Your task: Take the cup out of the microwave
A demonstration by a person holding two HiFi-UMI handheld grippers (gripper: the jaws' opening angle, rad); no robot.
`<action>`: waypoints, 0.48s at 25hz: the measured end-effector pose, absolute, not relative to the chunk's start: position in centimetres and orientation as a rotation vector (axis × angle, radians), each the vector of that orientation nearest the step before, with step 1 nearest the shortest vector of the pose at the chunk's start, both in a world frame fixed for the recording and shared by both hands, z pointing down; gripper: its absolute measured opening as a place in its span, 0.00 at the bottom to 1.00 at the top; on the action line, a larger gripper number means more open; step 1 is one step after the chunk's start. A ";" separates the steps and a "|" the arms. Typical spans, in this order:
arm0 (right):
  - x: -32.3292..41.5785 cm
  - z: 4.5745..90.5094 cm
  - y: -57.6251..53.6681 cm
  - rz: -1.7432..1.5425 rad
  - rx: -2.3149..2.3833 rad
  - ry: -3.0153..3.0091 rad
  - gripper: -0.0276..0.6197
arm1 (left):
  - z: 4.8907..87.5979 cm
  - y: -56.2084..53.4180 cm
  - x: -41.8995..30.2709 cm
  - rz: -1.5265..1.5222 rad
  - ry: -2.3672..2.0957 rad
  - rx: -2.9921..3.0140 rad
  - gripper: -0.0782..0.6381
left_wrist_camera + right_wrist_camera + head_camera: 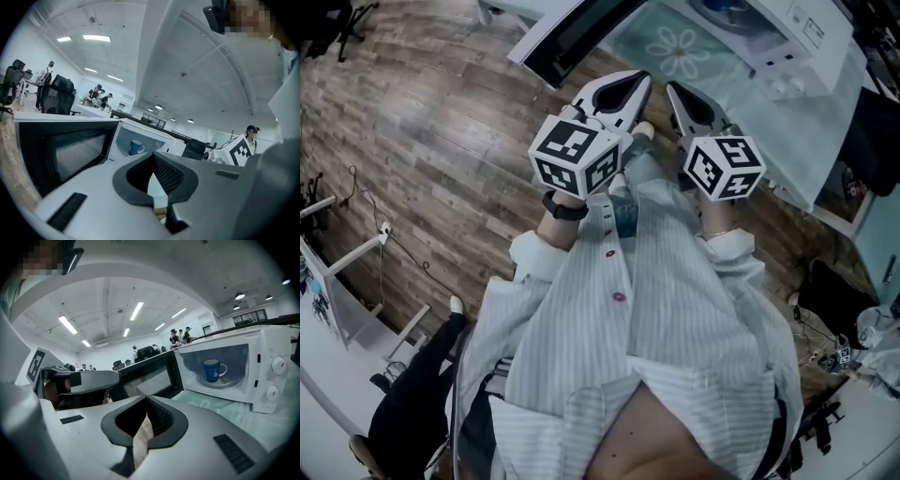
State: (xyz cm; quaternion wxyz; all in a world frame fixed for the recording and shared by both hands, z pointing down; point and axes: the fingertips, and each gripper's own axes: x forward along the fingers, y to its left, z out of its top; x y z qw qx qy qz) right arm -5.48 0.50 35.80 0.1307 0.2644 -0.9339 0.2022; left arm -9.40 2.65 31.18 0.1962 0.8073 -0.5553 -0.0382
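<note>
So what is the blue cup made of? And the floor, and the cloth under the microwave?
The blue cup looks like glazed ceramic: smooth, slightly shiny, thick handle, though plastic is possible. The floor looks like wood planks or wood-print laminate: grain and board seams show. The cloth seems thin fabric, pale green and matt, with a printed flower.

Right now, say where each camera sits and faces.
Head view: on the person's head, steeply down at shirt, left gripper, right gripper, microwave.
Left gripper view: on the left gripper, along its shut jaws toward the open door; right gripper's cube at right.
Right gripper view: on the right gripper, along its shut jaws; left gripper at left.
Shared: both gripper views show the cup inside the microwave.
</note>
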 end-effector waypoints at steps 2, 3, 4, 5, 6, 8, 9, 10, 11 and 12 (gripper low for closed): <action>-5.5 35.7 -1.4 0.593 0.785 -2.710 0.09 | 31.2 0.8 -9.2 -0.099 -1.534 2.268 0.12; -5.4 35.6 -2.3 0.598 0.794 -2.709 0.09 | 31.2 -0.1 -9.1 -0.094 -1.525 2.272 0.12; -5.3 35.5 -3.3 0.602 0.804 -2.707 0.09 | 31.2 -1.1 -9.0 -0.089 -1.518 2.276 0.12; -5.2 35.5 -4.3 0.606 0.814 -2.706 0.09 | 31.2 -2.2 -8.9 -0.084 -1.511 2.281 0.12; -5.0 35.4 -5.2 0.609 0.824 -2.704 0.09 | 31.1 -3.3 -8.7 -0.081 -1.503 2.287 0.12; -4.7 35.4 -7.2 0.614 0.839 -2.699 0.09 | 30.9 -5.4 -8.3 -0.074 -1.485 2.301 0.12; -4.5 35.3 -8.0 0.615 0.845 -2.697 0.09 | 30.8 -6.4 -8.1 -0.069 -1.476 2.308 0.12; -4.3 35.3 -8.9 0.615 0.851 -2.695 0.10 | 30.8 -7.3 -7.9 -0.065 -1.466 2.315 0.12; -4.1 35.2 -9.7 0.614 0.859 -2.693 0.09 | 30.7 -8.3 -7.6 -0.060 -1.456 2.321 0.12; -3.9 35.1 -10.6 0.614 0.870 -2.691 0.09 | 30.6 -9.2 -7.4 -0.057 -1.446 2.327 0.12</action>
